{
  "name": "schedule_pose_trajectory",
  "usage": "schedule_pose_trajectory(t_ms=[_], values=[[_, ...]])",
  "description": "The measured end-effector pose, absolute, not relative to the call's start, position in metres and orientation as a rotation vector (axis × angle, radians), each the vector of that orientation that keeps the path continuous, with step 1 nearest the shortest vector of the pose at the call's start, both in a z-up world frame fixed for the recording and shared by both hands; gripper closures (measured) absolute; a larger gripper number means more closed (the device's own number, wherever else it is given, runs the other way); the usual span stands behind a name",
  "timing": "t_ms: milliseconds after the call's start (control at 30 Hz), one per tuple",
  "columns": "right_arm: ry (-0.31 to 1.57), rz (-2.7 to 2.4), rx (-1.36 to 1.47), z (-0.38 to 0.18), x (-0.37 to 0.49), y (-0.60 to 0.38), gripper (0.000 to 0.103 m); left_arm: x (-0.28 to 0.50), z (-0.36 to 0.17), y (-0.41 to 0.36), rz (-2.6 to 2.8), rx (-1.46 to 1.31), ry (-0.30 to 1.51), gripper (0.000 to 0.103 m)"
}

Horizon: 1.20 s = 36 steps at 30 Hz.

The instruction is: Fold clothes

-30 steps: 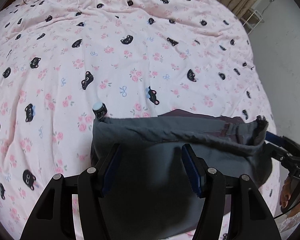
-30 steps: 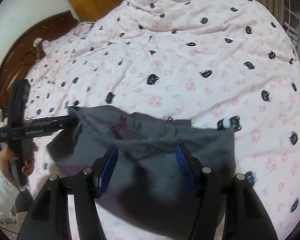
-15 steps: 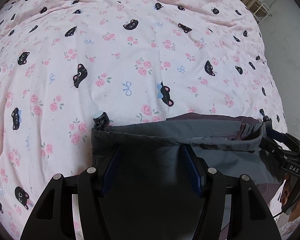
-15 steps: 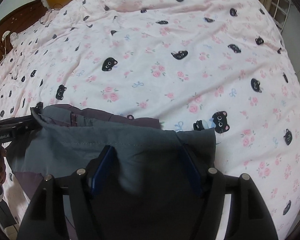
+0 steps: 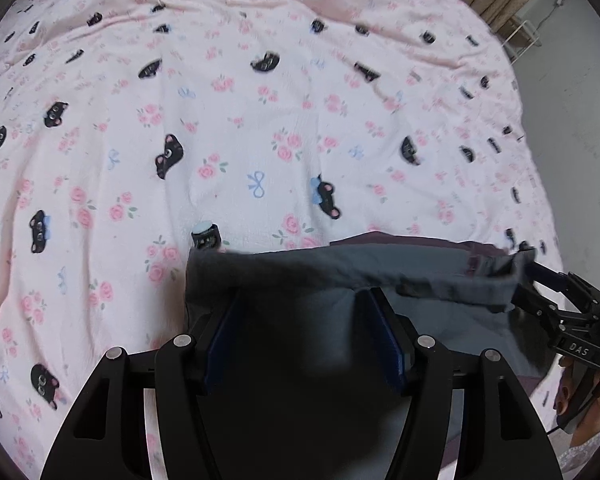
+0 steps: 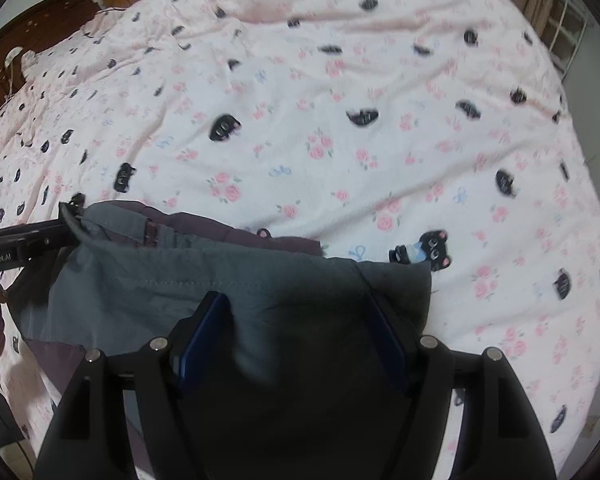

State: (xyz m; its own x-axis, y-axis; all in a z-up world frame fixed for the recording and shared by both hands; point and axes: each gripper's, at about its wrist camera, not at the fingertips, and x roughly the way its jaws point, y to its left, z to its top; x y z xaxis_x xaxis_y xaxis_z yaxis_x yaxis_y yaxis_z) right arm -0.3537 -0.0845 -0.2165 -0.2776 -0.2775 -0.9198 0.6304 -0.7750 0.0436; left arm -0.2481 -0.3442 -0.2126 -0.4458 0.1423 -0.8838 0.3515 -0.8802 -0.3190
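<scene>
A grey garment [image 5: 340,276] is drawn across the near edge of a pink cat-print bedspread [image 5: 260,128], a fold apparently being laid down. The left gripper [image 5: 304,336] pinches one corner; the right gripper [image 6: 296,332], jaws opening, is letting its corner go. Next comes smoothing the fold. The fingertips lie buried under cloth, and the garment's lower half is cut off.

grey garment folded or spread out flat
Folded: the grey garment has a grey layer lying doubled over a purple layer on the bedspread.
</scene>
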Motion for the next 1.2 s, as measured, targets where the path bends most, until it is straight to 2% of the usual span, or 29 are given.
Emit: schedule_pose_trajectory(t_ms=[267,467,733,833,1067,1200], values=[[0.475,-2.097,1.284,-0.176,-0.320,-0.090,0.030,-0.218,-0.178,-0.323,-2.537,1.518,0.668,0.045],[0.411,-2.060,1.277,-0.165,-0.287,-0.085,0.030,-0.191,-0.170,-0.299,-2.549,1.515,0.607,0.045],[0.393,-2.057,1.373,-0.201,-0.264,-0.085,0.029,-0.188,-0.198,-0.274,-2.499,1.573,0.507,0.045],[0.382,-2.076,1.403,-0.215,-0.267,-0.084,0.021,-0.190,-0.210,-0.272,-2.479,1.596,0.506,0.045],[0.459,-2.079,1.423,-0.239,-0.267,-0.088,0.017,-0.188,-0.225,-0.260,-2.485,1.600,0.402,0.042],[0.467,-2.082,1.406,-0.234,-0.265,-0.087,0.017,-0.185,-0.216,-0.265,-2.486,1.592,0.446,0.042]])
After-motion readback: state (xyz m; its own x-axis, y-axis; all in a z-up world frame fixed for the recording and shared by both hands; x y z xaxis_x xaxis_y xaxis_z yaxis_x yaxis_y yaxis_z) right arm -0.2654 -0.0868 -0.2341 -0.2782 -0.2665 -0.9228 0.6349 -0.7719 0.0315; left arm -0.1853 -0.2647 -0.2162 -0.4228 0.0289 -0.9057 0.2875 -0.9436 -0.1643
